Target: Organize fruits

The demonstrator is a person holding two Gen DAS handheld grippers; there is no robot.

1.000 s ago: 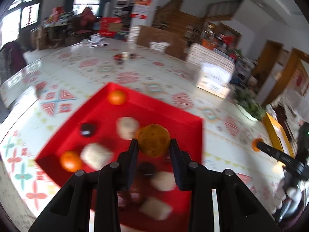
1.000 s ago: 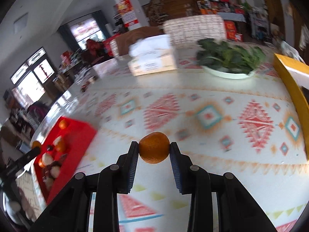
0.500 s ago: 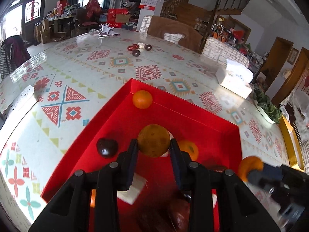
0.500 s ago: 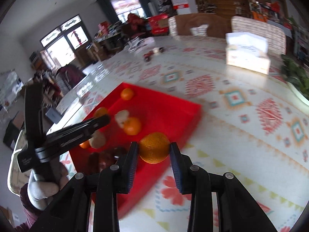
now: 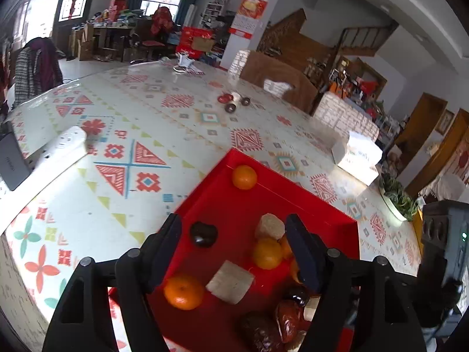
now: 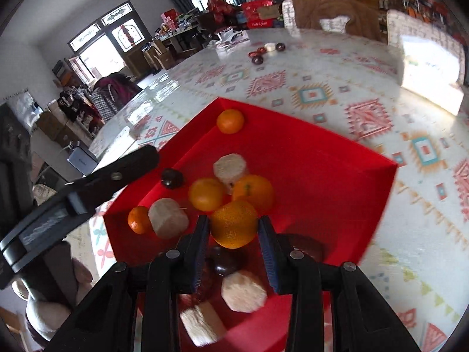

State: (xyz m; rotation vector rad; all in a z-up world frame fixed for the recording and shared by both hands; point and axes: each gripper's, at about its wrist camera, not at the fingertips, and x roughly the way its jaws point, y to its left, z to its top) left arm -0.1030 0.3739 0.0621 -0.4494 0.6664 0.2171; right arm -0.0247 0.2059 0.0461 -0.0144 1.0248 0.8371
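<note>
A: Where does each gripper stand?

B: The left gripper (image 5: 234,249) hangs over the red tray (image 5: 293,193) with its jaws opening and nothing between the pads; fruit lies loose below it. The right gripper (image 6: 233,245) clamps an orange (image 6: 233,227) above the tray's near side, and its jaws are just starting to part, with the pads on the peel for now.

A: So the right one is about to drop it?

B: That's my reading. To do it well, I'd bring the orange low over a bare red patch before letting go. It's round and will roll, and the floor looks smooth and slick, so a drop from height could send it into the others.

A: What's under it?

B: A dark glossy fruit (image 6: 225,261) sits right beneath, and a pale chunk (image 6: 243,292) nearer the camera. Better to shift towards the open right half, where the floor is clear up to the wall.

A: What else is in there?

B: Several more oranges with dimpled, shiny peel: one alone in the far corner (image 6: 230,121), two touching in the middle (image 6: 206,193). The pale pieces look matte and rough, cut in blocky, faceted shapes. In the left view, dark reddish wrinkled fruits (image 5: 285,316) bunch at the near end.

A: And the worktop (image 5: 117,152)?

B: Glossy, covered with a patterned cloth. The tray has low, straight walls, enough to stop a slow roll.
</note>
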